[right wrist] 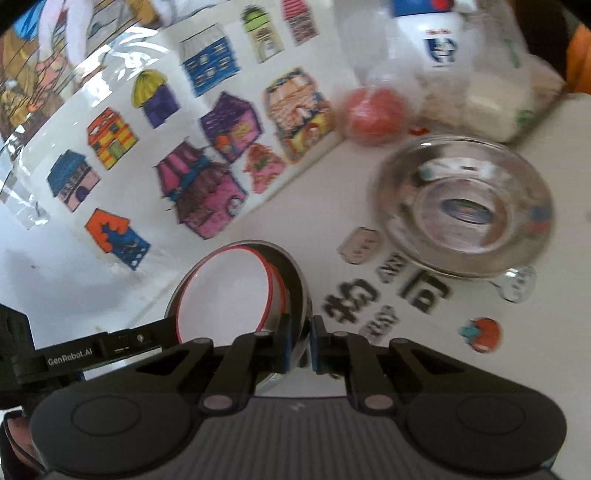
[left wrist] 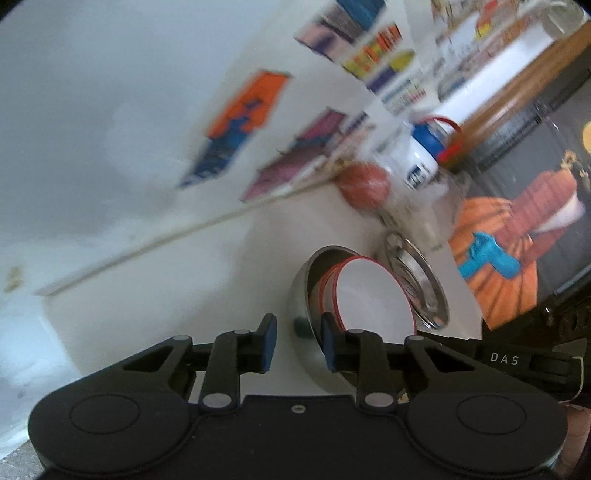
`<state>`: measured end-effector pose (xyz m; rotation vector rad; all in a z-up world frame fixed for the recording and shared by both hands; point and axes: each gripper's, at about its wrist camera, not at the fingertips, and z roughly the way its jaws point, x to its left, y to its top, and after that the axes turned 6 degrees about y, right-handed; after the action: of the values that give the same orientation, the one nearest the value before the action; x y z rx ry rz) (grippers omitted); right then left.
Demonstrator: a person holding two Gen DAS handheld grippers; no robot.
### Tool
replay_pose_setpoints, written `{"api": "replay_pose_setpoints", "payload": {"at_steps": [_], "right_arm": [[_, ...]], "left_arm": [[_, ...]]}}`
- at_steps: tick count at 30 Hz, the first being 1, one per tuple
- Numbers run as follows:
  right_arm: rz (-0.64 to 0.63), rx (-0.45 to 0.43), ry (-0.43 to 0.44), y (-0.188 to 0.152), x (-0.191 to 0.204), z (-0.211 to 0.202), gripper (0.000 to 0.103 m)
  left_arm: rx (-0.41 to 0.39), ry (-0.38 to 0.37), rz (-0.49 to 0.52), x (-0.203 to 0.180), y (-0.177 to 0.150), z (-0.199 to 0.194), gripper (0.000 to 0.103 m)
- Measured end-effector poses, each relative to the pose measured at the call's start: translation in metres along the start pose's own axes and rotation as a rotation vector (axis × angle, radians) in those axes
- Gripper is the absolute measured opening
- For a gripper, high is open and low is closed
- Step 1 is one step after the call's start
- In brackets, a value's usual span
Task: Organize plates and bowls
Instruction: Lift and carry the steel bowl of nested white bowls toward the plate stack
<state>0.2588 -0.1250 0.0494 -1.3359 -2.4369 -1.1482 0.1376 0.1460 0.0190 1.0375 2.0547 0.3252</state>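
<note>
A steel bowl point(left wrist: 306, 354) point(right wrist: 295, 273) is tipped on its side over the white table, with red-rimmed white bowls point(left wrist: 373, 295) point(right wrist: 221, 291) nested inside it. My right gripper point(right wrist: 300, 343) is shut on the steel bowl's rim, one pad inside and one outside. My left gripper point(left wrist: 299, 343) straddles the opposite wall. Its right pad is at the inner side, and a gap shows between its left pad and the outer wall. Each view shows the other tool's black body reaching the bowl from the side. A clear glass plate point(left wrist: 417, 280) point(right wrist: 465, 206) lies flat just beyond.
An orange-red ball point(right wrist: 373, 114), a white bottle with a blue label point(right wrist: 436, 33) and a clear bag of food point(right wrist: 491, 99) crowd the back by the wall. House drawings cover the wall point(right wrist: 207, 155). Stickers and printed letters point(right wrist: 388, 295) mark the table.
</note>
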Motion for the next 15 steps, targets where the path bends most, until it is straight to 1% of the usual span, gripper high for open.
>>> {"api": "replay_pose_setpoints", "payload": {"at_steps": [2, 5, 9, 11, 13, 15], "right_arm": [[0.017, -0.008, -0.014, 0.000, -0.005, -0.003, 0.014], [0.033, -0.022, -0.020, 0.001, -0.010, -0.003, 0.014], [0.057, -0.040, 0.004, 0.001, -0.018, -0.002, 0.014], [0.065, -0.051, 0.019, -0.001, -0.021, -0.004, 0.014], [0.070, -0.054, 0.026, -0.002, -0.022, -0.004, 0.014], [0.069, -0.050, 0.019, -0.001, -0.020, -0.004, 0.015]], "left_arm": [[0.024, -0.014, 0.023, -0.006, 0.004, 0.008, 0.029], [0.035, -0.015, 0.066, -0.011, 0.010, 0.018, 0.035], [0.052, -0.050, 0.052, -0.006, 0.016, 0.026, 0.036], [0.058, -0.069, 0.050, -0.004, 0.018, 0.029, 0.034], [0.062, -0.088, 0.051, -0.005, 0.020, 0.030, 0.026], [0.053, -0.086, 0.069, -0.009, 0.020, 0.029, 0.022]]}}
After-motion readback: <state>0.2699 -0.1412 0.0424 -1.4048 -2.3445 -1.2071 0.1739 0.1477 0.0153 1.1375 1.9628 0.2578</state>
